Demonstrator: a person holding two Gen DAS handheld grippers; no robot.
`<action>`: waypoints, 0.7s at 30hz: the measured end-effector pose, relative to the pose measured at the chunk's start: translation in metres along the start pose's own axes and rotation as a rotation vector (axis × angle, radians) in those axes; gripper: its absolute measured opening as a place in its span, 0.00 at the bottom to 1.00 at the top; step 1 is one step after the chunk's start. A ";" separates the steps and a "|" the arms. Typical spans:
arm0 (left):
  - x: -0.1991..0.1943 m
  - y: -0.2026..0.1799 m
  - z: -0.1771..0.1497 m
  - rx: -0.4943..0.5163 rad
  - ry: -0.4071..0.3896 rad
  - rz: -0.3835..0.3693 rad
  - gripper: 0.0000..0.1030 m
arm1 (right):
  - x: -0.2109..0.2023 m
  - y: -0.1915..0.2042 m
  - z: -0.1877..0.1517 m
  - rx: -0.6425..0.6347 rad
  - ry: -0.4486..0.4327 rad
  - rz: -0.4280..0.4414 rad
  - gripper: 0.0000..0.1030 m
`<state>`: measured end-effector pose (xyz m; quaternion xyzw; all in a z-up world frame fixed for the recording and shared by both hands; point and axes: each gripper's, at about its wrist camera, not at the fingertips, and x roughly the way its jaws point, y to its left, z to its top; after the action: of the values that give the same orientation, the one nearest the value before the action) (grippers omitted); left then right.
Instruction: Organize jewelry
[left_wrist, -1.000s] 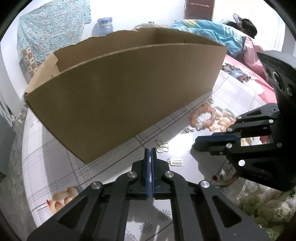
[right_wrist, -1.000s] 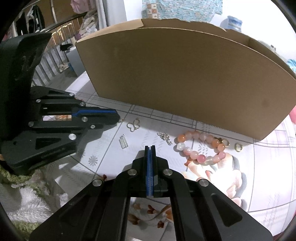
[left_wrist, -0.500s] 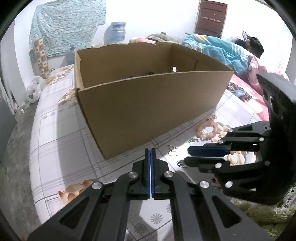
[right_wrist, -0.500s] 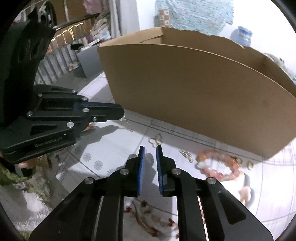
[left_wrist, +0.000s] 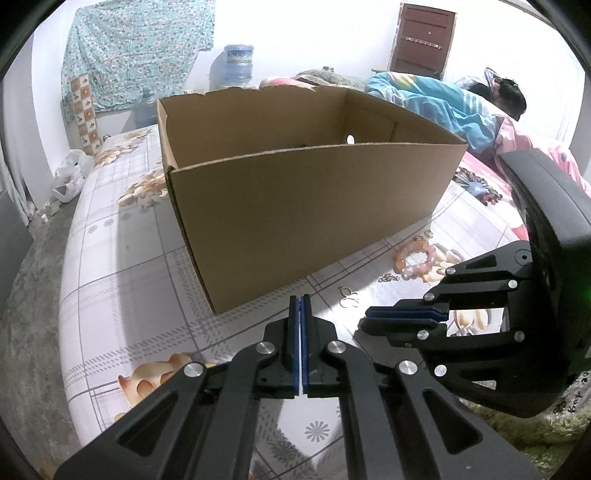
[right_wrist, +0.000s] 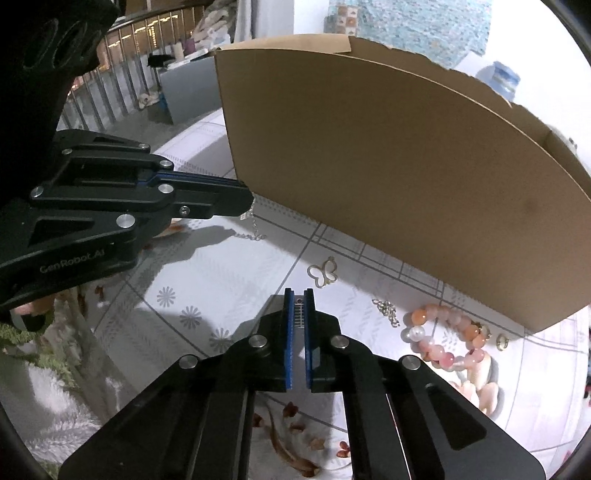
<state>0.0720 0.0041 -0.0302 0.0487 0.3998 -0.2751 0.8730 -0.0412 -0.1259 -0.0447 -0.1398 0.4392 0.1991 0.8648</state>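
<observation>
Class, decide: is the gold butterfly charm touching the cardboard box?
Apart. The right wrist view shows a bare strip of tablecloth between the butterfly charm and the bottom edge of the cardboard box.

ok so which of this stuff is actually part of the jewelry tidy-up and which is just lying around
For the job: cardboard box, bead bracelet, butterfly pendant, thin chain, short chain piece, gold ring, silver bar charm.
Just lying about: water jug, patterned cloth, white plastic bag, blue blanket, brown door.
</observation>
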 end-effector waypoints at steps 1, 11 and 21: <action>0.000 0.000 0.000 0.001 -0.002 -0.002 0.00 | -0.001 0.000 0.001 0.004 -0.001 0.000 0.02; -0.007 -0.004 -0.003 0.008 -0.015 -0.002 0.00 | -0.011 -0.010 0.003 0.056 -0.019 -0.003 0.00; -0.011 -0.005 -0.005 0.003 -0.018 0.006 0.00 | -0.014 -0.007 0.003 0.034 -0.023 0.026 0.20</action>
<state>0.0608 0.0064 -0.0250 0.0488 0.3913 -0.2736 0.8773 -0.0432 -0.1340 -0.0311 -0.1169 0.4342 0.2045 0.8695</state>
